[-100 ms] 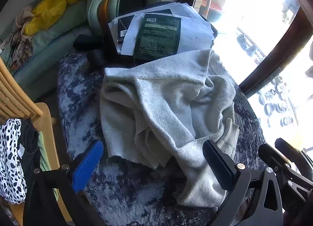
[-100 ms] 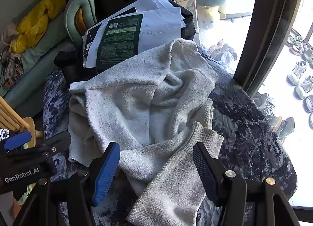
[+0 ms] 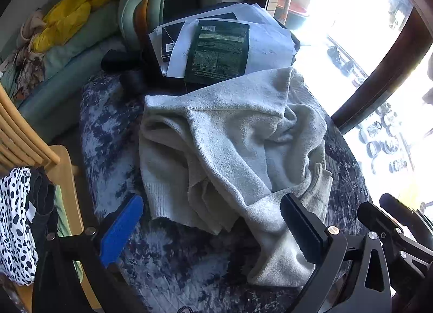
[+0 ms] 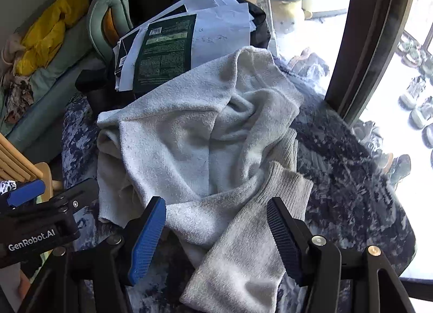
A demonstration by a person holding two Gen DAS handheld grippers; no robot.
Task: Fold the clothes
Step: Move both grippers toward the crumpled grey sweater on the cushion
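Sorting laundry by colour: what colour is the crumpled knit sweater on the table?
Pale grey crumpled knit sweater, clearest in the right wrist view.

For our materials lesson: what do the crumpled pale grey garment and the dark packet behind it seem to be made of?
Crumpled pale grey garment: probably a soft matte knit, given the fuzzy looped surface and ribbed cuff. Dark green printed packet: likely plastic film or foil, flat with a slight sheen.

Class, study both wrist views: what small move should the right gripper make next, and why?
Probably ease the right gripper down and shut it on the ribbed sleeve cuff of the crumpled grey sweater. Its jaws stand open, the sleeve lies between them, and both grippers hold nothing, so the sweater must be spread before any fold.
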